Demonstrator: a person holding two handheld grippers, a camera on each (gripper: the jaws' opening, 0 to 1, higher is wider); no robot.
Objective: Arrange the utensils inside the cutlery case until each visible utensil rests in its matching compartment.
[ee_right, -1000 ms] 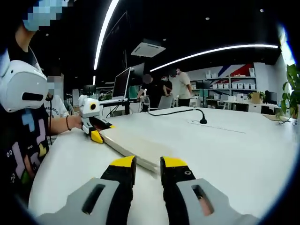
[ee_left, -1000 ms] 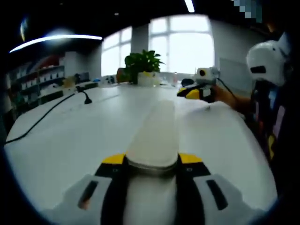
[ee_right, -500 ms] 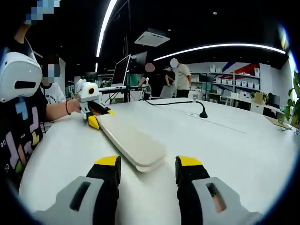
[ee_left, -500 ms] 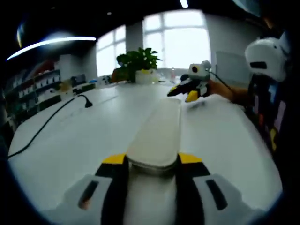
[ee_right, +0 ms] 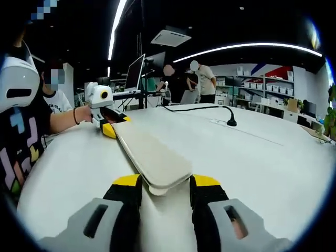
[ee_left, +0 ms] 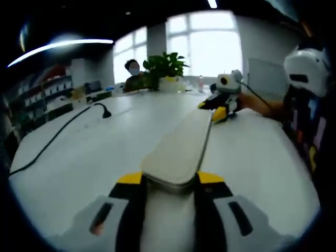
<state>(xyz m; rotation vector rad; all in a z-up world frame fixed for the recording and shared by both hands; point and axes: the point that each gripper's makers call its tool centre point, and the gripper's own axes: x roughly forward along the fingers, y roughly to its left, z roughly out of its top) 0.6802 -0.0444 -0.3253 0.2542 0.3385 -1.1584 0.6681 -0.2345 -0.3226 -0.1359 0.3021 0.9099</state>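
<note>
A long, closed cream cutlery case (ee_left: 181,144) stretches over the white table (ee_left: 79,152) between my two grippers. My left gripper (ee_left: 169,178) is shut on its near end in the left gripper view. At the far end there, the right gripper (ee_left: 220,107) meets the case. In the right gripper view the case (ee_right: 149,157) runs away from my right gripper (ee_right: 165,181), whose yellow-tipped jaws press on both sides of the case's rounded end. The left gripper (ee_right: 107,126) holds the far end there. No utensils are visible.
A gooseneck microphone (ee_left: 105,111) with a black cable stands on the table, and a potted plant (ee_left: 165,65) sits at its window end. The person wears a white headset (ee_right: 18,86). Other people (ee_right: 202,81) stand by a monitor (ee_right: 135,92) behind.
My right gripper opened wide half a second ago and has now closed around the case's end. The left gripper has kept its hold, and the case has swung slightly.
</note>
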